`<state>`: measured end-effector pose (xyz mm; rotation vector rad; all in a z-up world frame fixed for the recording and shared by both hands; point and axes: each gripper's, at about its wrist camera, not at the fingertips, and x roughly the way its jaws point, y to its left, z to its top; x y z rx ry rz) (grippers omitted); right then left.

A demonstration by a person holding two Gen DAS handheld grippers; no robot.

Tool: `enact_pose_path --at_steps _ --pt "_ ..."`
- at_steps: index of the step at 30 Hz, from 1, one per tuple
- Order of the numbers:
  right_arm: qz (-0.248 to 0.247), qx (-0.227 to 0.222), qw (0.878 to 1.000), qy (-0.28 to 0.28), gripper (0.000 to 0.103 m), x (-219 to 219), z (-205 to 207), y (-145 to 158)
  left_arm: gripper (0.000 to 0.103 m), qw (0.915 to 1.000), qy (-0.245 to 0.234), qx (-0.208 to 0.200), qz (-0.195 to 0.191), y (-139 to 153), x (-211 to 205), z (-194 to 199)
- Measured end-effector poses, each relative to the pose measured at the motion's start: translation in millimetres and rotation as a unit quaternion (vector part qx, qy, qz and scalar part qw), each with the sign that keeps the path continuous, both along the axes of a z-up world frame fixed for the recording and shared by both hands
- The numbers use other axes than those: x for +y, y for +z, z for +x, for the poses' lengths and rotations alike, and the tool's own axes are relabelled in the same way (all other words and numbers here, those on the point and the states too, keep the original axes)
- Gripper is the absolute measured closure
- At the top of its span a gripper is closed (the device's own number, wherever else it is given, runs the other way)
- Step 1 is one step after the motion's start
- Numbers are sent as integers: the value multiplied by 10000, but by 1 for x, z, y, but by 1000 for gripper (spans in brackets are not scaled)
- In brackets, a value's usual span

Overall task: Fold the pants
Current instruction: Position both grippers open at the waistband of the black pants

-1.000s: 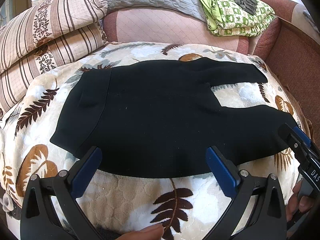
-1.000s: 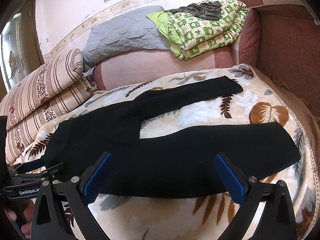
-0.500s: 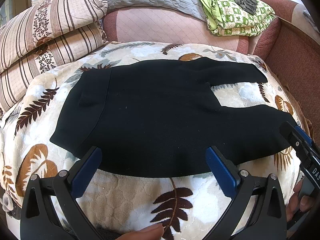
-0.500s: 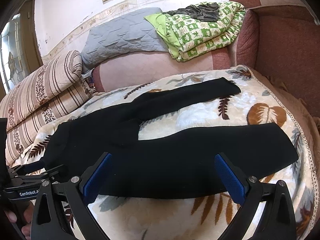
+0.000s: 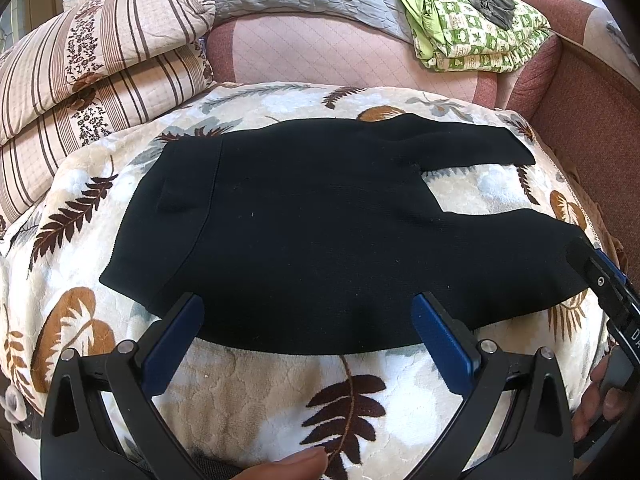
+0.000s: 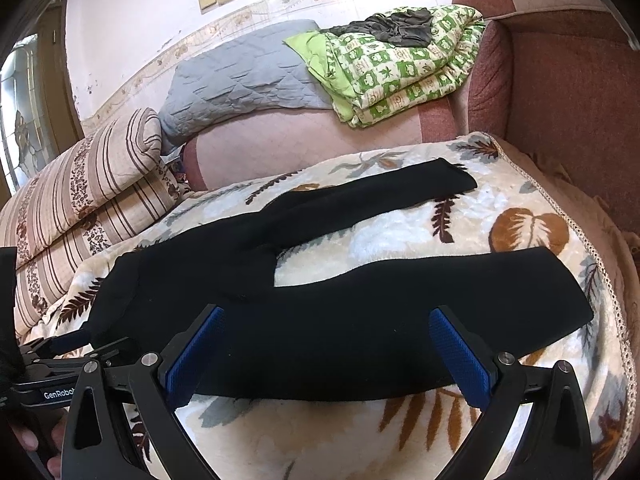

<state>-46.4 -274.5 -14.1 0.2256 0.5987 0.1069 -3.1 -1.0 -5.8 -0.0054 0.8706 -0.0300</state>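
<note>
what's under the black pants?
The black pants lie spread flat on a cream leaf-print blanket, which shows all around them and between the two legs. Whatever is directly beneath the fabric is covered, so I cannot tell.

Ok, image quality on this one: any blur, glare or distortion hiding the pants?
Left wrist view: sharp, strong fisheye bulge, dark corners; the black pants read as a near-featureless mass. Right wrist view: also sharp, the wall is washed out, and the leafy blanket is bright between the legs.
</note>
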Motion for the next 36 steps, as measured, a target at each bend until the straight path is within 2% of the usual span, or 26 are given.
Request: enact_pose_path --at_steps 36 --pt "16 -4 10000 -29 1 -3 -2 -2 0 10000 -5 13 -4 1 0 1"
